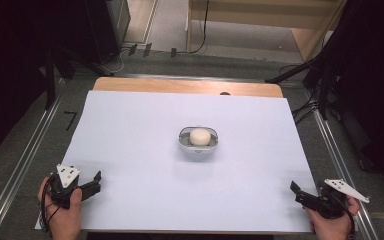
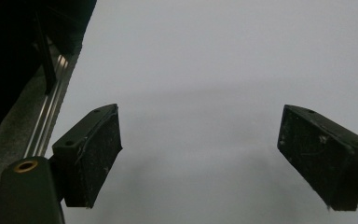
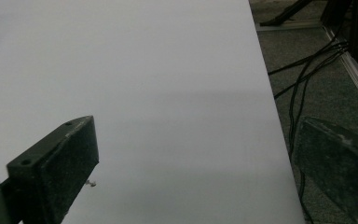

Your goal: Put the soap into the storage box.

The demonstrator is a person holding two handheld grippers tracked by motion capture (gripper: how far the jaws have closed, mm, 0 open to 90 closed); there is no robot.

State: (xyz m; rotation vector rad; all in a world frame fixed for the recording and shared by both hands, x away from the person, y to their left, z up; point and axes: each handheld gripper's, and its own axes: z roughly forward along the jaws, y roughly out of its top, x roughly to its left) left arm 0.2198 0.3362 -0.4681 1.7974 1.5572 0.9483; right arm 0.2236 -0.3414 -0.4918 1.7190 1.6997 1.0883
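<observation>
A small grey-white bowl (image 1: 183,141) stands at the middle of the white sheet (image 1: 130,135), and a cream round lump (image 1: 199,136) lies in it. My left gripper (image 1: 95,184) rests at the sheet's near left corner, held by a hand; its jaws stand wide apart over bare sheet in the left gripper view (image 2: 200,121). My right gripper (image 1: 298,194) is at the near right corner, also open, with one jaw over the sheet and the other past its right edge (image 3: 198,130). Both grippers are far from the bowl and hold nothing.
The sheet covers a wooden table (image 1: 180,86) whose far edge shows. Metal rails (image 1: 27,160) run along both sides on the grey floor. Black cables (image 3: 303,84) lie on the floor at the right, and dark stand legs (image 1: 300,70) flank the far corners.
</observation>
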